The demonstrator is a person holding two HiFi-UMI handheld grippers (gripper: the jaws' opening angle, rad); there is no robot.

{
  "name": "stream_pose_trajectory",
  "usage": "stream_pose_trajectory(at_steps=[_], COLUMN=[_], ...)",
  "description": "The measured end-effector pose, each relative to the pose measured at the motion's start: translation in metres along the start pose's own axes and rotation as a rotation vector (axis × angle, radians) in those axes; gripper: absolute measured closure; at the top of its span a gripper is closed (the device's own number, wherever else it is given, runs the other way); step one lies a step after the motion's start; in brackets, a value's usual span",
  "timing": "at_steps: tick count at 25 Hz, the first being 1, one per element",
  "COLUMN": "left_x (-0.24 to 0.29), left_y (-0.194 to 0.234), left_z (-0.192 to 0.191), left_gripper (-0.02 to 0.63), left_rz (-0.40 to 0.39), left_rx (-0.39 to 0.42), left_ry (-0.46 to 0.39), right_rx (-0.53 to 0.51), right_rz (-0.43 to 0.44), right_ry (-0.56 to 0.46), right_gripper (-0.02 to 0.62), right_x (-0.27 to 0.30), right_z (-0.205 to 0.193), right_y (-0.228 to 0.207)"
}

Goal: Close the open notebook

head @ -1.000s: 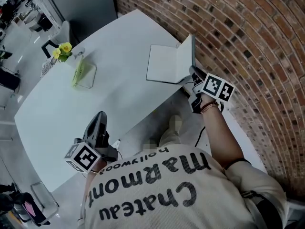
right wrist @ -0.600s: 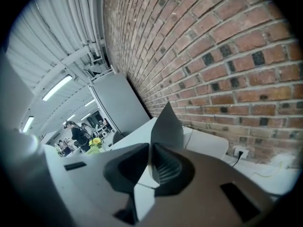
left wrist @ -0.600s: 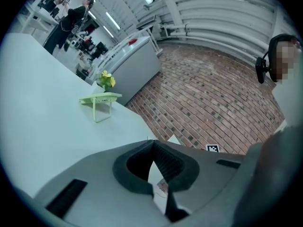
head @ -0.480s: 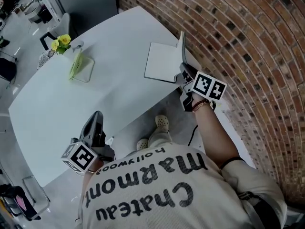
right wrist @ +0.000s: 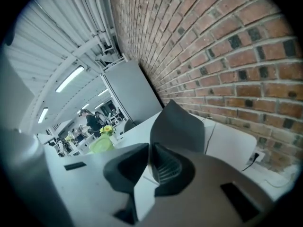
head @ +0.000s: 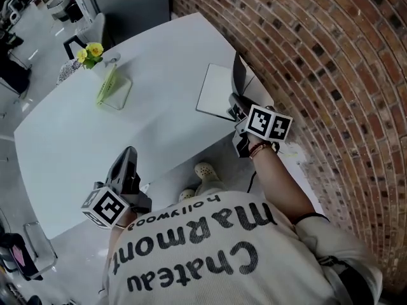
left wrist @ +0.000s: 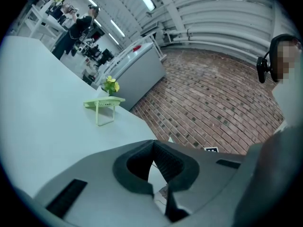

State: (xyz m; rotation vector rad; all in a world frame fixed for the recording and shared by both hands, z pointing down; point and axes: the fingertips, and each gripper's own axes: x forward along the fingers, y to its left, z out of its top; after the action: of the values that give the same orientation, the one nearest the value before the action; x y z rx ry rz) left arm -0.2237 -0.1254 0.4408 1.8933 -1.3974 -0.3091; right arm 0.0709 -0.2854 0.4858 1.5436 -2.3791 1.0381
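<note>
Notebook (head: pixel 216 93), one only, lies at the tabletop's (head: pixel 95 138) brick-wall edge, its spine running away from the person, along the wall. Its white page lies flat and the dark cover (head: pixel 240 75) stands nearly upright. The right gripper (head: pixel 236 101) pinches that cover's near edge. The left gripper (head: pixel 130 156), pressed together and empty, hovers at the near edge.

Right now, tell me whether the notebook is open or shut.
Open: notebook cover stands upright in the right gripper, white page lying flat.
</note>
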Motion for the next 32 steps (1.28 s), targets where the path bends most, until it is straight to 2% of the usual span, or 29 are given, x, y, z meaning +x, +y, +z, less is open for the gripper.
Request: stream_pose_trajectory(at_steps=[8, 19, 32], left_x=[0.021, 0.045, 0.043], left_y=[-0.018, -0.026, -0.017], left_z=[0.016, 0.016, 0.017], left_gripper=[0.604, 0.604, 0.604], left_rz=[-0.011, -0.008, 0.067], left_rx=[0.014, 0.000, -0.010], left_ry=[-0.034, -0.064, -0.086], right_rx=[-0.023, -0.077, -0.086], right_rz=[0.046, 0.101, 0.140], right_ry=[0.090, 0.202, 0.309], right_gripper=[0.555, 0.548, 0.539], right_x=[0.019, 0.042, 0.067], right_z=[-0.008, -0.023, -0.044], right_y=[0.010, 0.015, 0.016])
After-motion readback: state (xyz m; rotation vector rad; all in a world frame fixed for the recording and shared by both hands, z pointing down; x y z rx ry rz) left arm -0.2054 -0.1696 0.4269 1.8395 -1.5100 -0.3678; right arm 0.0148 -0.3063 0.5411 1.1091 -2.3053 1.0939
